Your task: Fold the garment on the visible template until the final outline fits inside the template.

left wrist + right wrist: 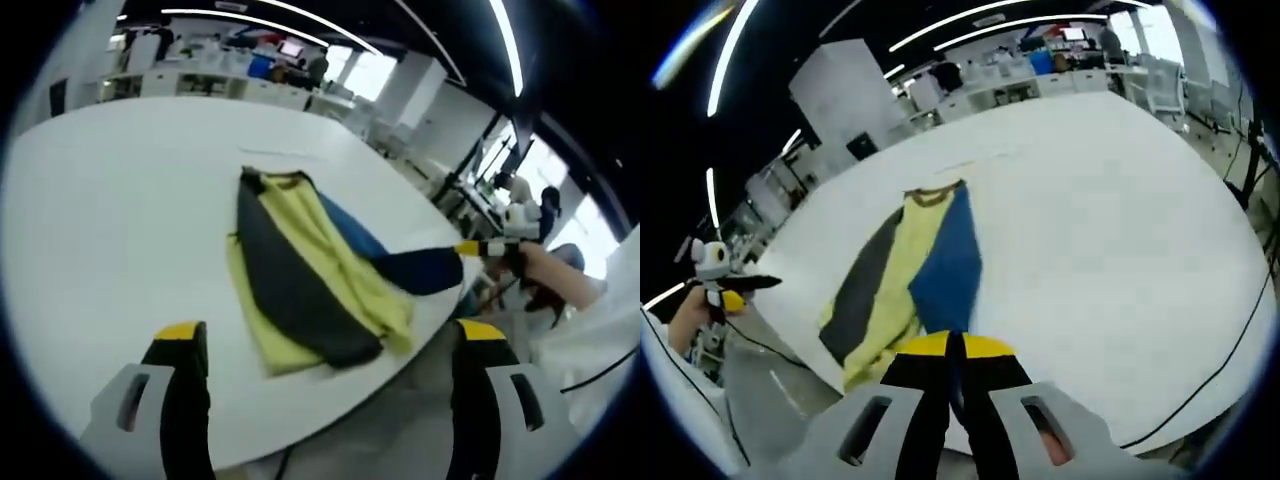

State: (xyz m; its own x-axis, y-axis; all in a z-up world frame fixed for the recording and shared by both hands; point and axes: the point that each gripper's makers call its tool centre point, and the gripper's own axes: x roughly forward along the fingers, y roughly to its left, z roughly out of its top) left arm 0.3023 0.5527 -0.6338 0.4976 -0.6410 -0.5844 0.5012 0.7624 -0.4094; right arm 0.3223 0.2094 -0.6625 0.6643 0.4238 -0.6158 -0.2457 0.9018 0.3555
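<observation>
One garment (310, 270), two grippers' jaws.

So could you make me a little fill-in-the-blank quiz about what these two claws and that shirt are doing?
1. The garment lies on a ____ table.
2. The right claw is clamped shut on the garment's ____ sleeve.
3. The left claw has its jaws ____, holding nothing.
4. Besides yellow and blue, the garment has a dark ____ panel.

Missing words: white; blue; open; grey

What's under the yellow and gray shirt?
The shirt lies on the white table. Its gray flap covers part of the yellow, and a blue part peeks out beside it. The table beneath is covered, so any template there can't be seen.
</observation>
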